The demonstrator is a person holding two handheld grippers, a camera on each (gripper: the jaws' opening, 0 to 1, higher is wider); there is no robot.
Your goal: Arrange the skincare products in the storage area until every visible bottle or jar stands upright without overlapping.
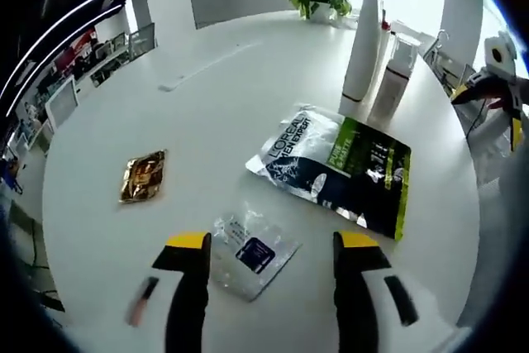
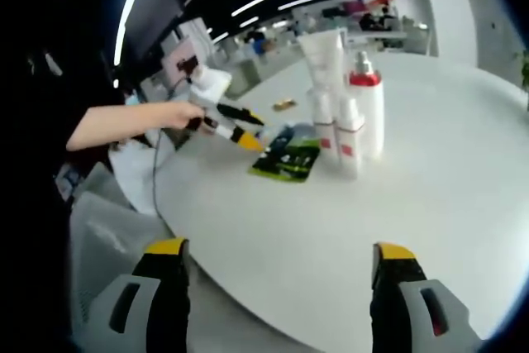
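The left tool (image 1: 273, 254) hangs over the white counter (image 1: 207, 105) with its jaws spread wide and nothing between them. Just beyond and between the jaw tips lies a small clear sachet (image 1: 252, 254) with a dark label, flat, turned at a slant to the jaws. Near left of it lies a thin pinkish stick (image 1: 142, 301). Further left is a gold sachet (image 1: 143, 176), also flat. Further right, a large black, silver and green pouch (image 1: 339, 163) lies flat, its long axis running from near right to far left. Beyond it stand a tall white tube (image 1: 364, 39) and a white pump bottle (image 1: 393, 72), upright and close together.

The right tool (image 2: 277, 266), jaws also wide and empty, sits off the counter's edge, well apart from the bottles (image 2: 351, 113). The left tool is much nearer the flat items, so by my judgement it should act first.
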